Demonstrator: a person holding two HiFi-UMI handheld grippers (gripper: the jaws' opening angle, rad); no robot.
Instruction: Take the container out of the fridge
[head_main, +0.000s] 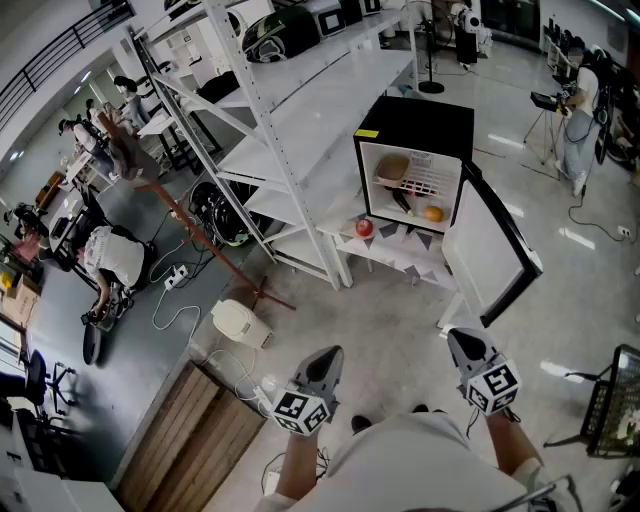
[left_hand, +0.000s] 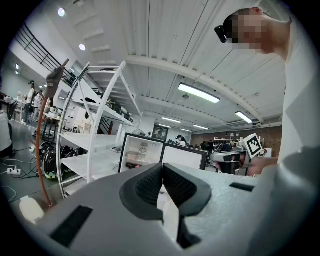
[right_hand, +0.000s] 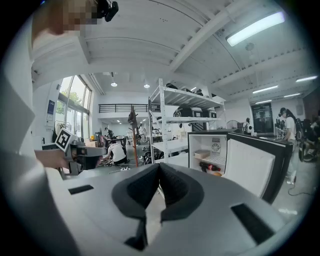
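A small black fridge (head_main: 415, 128) stands on a low white table (head_main: 395, 255) with its door (head_main: 490, 255) swung open to the right. On its upper shelf sits a pale container (head_main: 392, 168) with a tan lid; a dark bottle (head_main: 402, 200) and an orange (head_main: 433, 213) lie below it. My left gripper (head_main: 324, 362) and right gripper (head_main: 466, 346) are held low near my body, well short of the fridge, both shut and empty. The left gripper view shows shut jaws (left_hand: 162, 167) with the fridge (left_hand: 142, 152) far ahead. The right gripper (right_hand: 159, 167) also faces the container (right_hand: 202, 154).
A red apple (head_main: 364, 227) lies on the low table left of the fridge. A tall white shelving rack (head_main: 290, 110) stands to the left. A white appliance (head_main: 240, 322) and cables lie on the floor. A wooden panel (head_main: 200, 435) is at the lower left, a black wire basket (head_main: 615, 400) at the right.
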